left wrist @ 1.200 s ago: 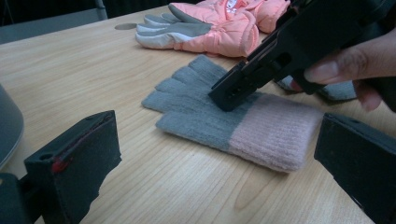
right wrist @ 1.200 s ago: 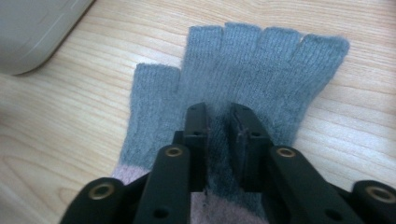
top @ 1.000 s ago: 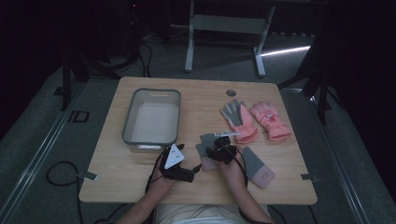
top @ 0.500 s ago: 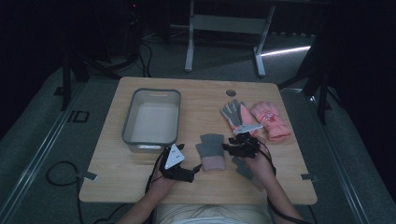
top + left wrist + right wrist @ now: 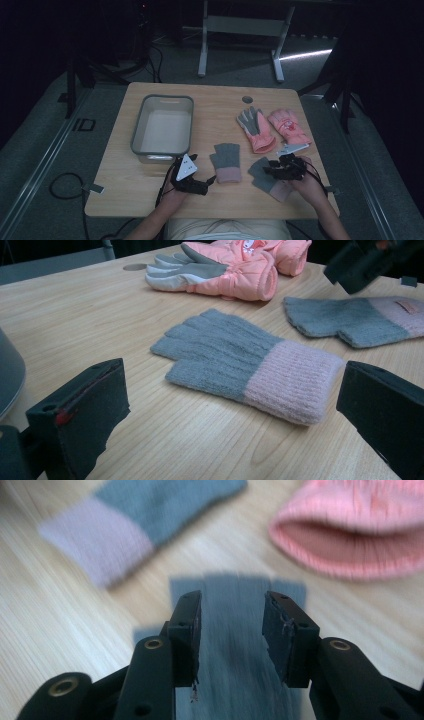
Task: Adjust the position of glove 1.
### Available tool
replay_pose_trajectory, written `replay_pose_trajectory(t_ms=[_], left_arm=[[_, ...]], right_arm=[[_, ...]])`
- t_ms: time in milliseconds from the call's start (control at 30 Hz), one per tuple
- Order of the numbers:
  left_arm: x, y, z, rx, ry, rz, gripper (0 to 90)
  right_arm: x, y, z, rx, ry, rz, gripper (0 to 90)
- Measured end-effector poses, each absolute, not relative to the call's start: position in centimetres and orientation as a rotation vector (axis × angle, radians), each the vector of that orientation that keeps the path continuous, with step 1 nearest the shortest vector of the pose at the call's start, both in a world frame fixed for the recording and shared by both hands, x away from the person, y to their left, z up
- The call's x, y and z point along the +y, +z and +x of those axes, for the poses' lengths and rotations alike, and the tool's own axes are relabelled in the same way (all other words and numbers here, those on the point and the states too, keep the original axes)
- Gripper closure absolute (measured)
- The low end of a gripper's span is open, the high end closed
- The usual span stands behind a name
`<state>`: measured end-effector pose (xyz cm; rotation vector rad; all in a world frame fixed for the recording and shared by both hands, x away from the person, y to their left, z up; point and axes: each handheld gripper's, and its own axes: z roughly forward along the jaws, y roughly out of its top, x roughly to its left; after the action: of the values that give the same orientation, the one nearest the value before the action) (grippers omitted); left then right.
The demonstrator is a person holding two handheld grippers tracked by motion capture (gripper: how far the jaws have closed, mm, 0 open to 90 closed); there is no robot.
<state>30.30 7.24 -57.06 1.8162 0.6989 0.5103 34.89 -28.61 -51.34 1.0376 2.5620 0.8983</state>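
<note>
Wooden table [image 5: 220, 107]: right gripper [image 5: 280, 170] above grey glove [image 5: 260, 172]

Grey knit gloves [image 5: 245, 365], pink cuffs

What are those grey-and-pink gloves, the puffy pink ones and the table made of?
The grey gloves look like knitted wool or acrylic: ribbed stitches, fuzzy matte surface, pink ribbed cuffs. The pink gloves look like padded synthetic fabric, quilted and smooth, with a grey, suede-like palm. The table shows light wood grain with a smooth, faintly shiny finish; it may be laminate rather than solid wood.
</note>
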Motion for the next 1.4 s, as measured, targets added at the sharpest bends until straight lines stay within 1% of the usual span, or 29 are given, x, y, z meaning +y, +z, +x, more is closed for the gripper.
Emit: replay_pose_trajectory(t_ms=[200, 267, 367, 433, 500, 667, 833, 933, 1167, 1267, 1400], left_arm=[[7.2, -57.1, 30.3, 0.701, 0.51, 1.814, 0.0], [7.2, -57.1, 30.3, 0.701, 0.511, 1.815, 0.0], [7.3, -57.1, 30.3, 0.7, 0.511, 1.815, 0.0], [7.3, -57.1, 30.3, 0.699, 0.512, 1.812, 0.0], [7.2, -57.1, 30.3, 0.699, 0.512, 1.814, 0.0], [7.3, -57.1, 30.3, 0.702, 0.511, 1.812, 0.0], [7.3, -57.1, 30.3, 0.704, 0.513, 1.811, 0.0], [7.3, -57.1, 30.3, 0.704, 0.514, 1.812, 0.0], [7.3, -57.1, 30.3, 0.709, 0.512, 1.811, 0.0], [7.3, -57.1, 30.3, 0.708, 0.516, 1.812, 0.0], [7.4, -57.1, 30.4, 0.719, 0.508, 1.802, 0.0]], right_arm=[[-29.5, -53.0, 34.1, 2.618, 0.812, 1.002, 58.6], [-29.6, -53.6, 34.0, 2.628, 0.773, 0.994, 56.9], [-29.4, -53.7, 33.8, 2.613, 0.741, 0.955, 56.8], [-29.2, -53.8, 33.6, 2.607, 0.731, 0.942, 60.5], [-29.2, -53.8, 33.6, 2.618, 0.734, 0.954, 67.6], [-28.7, -53.7, 33.2, 2.591, 0.716, 1.003, 73.9], [-28.5, -53.7, 33.0, 2.545, 0.708, 1.064, 83.0], [-28.1, -52.9, 32.3, 2.473, 0.677, 1.081, 84.3], [-28.8, -48.9, 30.7, 2.283, 0.823, 1.204, 84.3], [-29.0, -48.0, 30.3, 2.247, 0.846, 1.209, 84.4], [-29.5, -47.3, 30.1, 2.164, 0.875, 1.337, 84.5]])
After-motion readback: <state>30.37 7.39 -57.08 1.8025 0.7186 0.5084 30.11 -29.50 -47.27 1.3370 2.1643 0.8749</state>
